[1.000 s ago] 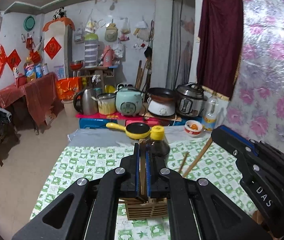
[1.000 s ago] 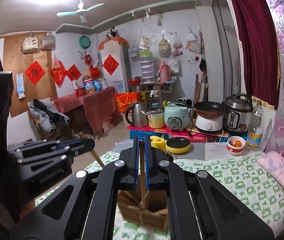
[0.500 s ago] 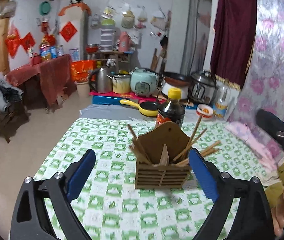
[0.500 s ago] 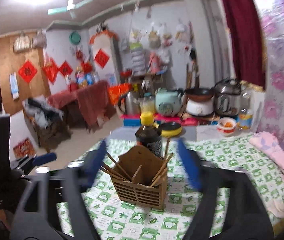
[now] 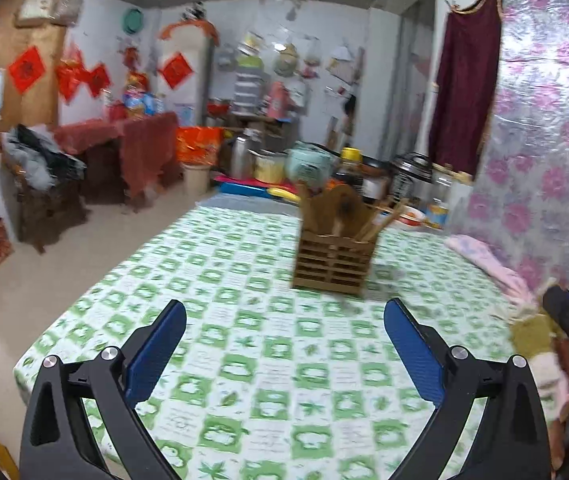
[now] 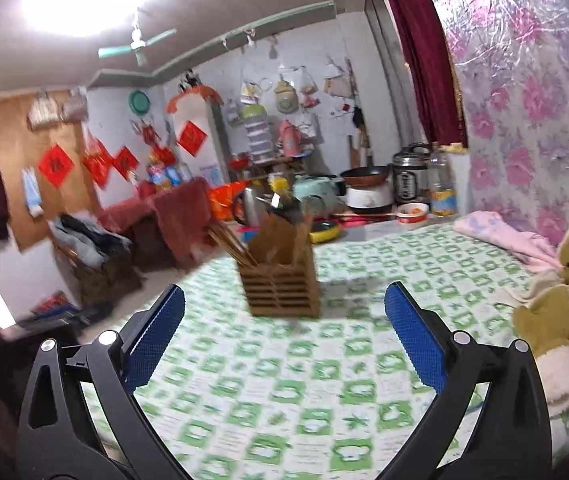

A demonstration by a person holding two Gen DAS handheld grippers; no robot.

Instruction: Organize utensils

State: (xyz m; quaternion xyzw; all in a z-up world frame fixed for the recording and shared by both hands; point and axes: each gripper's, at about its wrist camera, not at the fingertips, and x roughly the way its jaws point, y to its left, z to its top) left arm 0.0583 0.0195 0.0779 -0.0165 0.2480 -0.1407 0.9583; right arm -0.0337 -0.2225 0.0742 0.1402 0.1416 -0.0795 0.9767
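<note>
1. The left gripper (image 5: pixel 284 320) is standing at the bottom of the left wrist view. Its jaws are opening toward their widest spread, and nothing is lying between the blue pads (image 5: pixel 156 354).
2. The right gripper (image 6: pixel 284 312) is sitting at the bottom of the right wrist view. Its jaws are also opening wide, and only tablecloth is showing between them.
3. The wooden utensil holder (image 5: pixel 334 258) is standing upright on the green checked tablecloth (image 5: pixel 244 360), right of centre in the left wrist view and just left of centre in the right wrist view, well apart from both grippers.
4. The chopsticks (image 6: pixel 232 246) are leaning out of the holder's top; blur is hiding how many there are and which compartment each is occupying.
5. A dark bottle (image 6: pixel 284 206) is standing just behind the holder, partly hidden by it.
6. No loose utensil is showing on the cloth in either view, so the sorting is judged to be at or near completion.
7. For the step in hand, judged to be a clear-off from the holder: keeping both pairs of jaws spread and clear of the leaning chopstick tips is advisable, since a snag could tip the holder.
8. Checking the soft pink and yellow fabric items (image 6: pixel 544 312) at the right edge is advisable, as a stray utensil could be lying hidden there.
</note>
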